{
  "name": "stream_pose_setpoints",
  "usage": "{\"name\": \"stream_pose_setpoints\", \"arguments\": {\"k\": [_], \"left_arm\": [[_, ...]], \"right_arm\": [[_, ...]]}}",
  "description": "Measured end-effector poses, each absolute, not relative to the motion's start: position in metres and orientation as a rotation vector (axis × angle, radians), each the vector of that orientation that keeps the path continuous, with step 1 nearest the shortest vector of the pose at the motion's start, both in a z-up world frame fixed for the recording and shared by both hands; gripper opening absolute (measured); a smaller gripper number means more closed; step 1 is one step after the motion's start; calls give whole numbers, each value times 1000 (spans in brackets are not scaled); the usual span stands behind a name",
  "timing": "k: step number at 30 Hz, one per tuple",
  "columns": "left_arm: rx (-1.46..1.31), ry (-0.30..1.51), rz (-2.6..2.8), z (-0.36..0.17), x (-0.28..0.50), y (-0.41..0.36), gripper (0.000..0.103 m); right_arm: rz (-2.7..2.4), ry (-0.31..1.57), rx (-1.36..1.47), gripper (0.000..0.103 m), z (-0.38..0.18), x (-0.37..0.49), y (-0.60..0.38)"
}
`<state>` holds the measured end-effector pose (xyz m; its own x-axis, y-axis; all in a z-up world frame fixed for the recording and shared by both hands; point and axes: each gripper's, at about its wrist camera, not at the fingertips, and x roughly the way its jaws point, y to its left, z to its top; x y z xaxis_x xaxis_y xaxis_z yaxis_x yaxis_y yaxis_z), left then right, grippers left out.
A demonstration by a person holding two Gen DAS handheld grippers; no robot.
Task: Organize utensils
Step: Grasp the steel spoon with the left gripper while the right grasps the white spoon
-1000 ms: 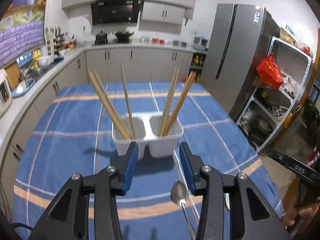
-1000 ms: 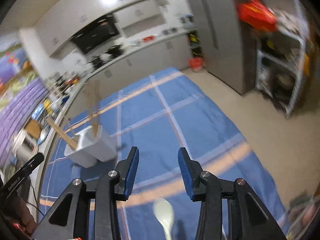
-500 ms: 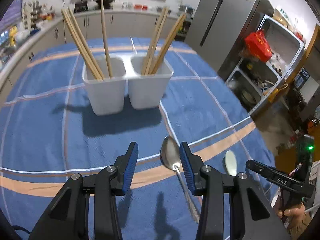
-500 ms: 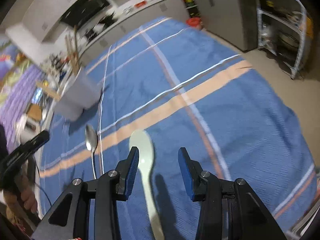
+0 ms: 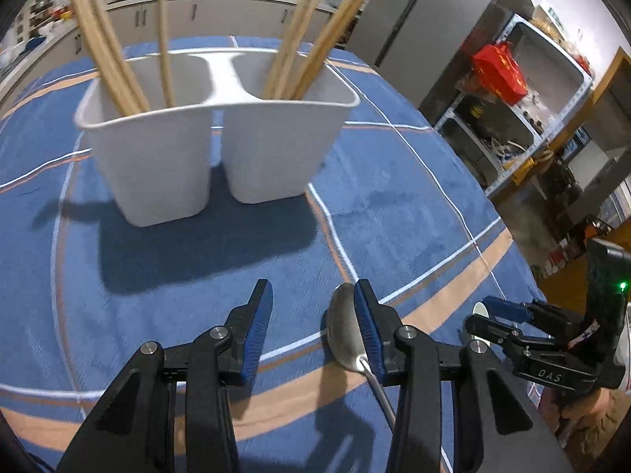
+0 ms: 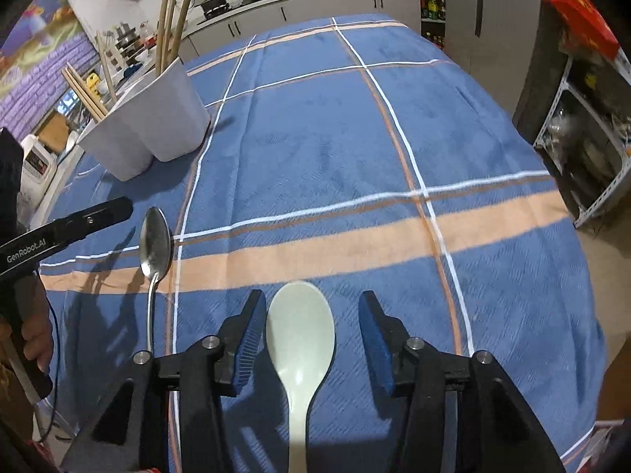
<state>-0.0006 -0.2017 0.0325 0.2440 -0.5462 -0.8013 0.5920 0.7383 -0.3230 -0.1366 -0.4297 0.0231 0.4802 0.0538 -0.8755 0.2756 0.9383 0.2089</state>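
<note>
A blue plaid tablecloth (image 6: 315,126) covers the table in a kitchen with grey base cabinets (image 5: 221,12) along the far counter, a steel refrigerator (image 5: 418,19) at right, metal shelving (image 5: 524,90) beside it, and a purple mural wall (image 6: 35,67) at left.

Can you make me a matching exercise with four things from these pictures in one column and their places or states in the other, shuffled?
Things:
1. metal spoon
2. white plastic spoon
3. wooden chopsticks
4. right hand-held gripper

Places or states:
A. standing in the white two-compartment holder
B. open, straddling a spoon's bowl
C. lying on the blue tablecloth, across the orange stripe
D. lying between open blue pads

Pairs: 1-C, 2-D, 3-A, 4-B
</note>
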Motion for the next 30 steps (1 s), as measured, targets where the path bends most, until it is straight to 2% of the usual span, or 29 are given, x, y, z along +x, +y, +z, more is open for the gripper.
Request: {"name": "stream_pose_setpoints", "arguments": {"k": [13,15,17,18,21,30], "left_arm": [[133,1122,-870,16,-17,-231,40],[144,1116,-867,16,-21,-233,26],[147,1122,-868,17,-22,-233,12],[144,1126,-870,17,-23,-233,8],[149,1112,-868,19,-27,-235,2],[148,1080,-873,26,-37,-232,1]], "right_arm": [[-135,1088,249,53,23,-126,-415],[-135,1092,246,50,23,-127,-414],[-139,1100,243,42,24,-127,-414],[-138,1103,246,41,24,-128,-415],[-138,1106,260,38,24,-130,-417],[-145,1110,251,37,26,-137,-415]]}}
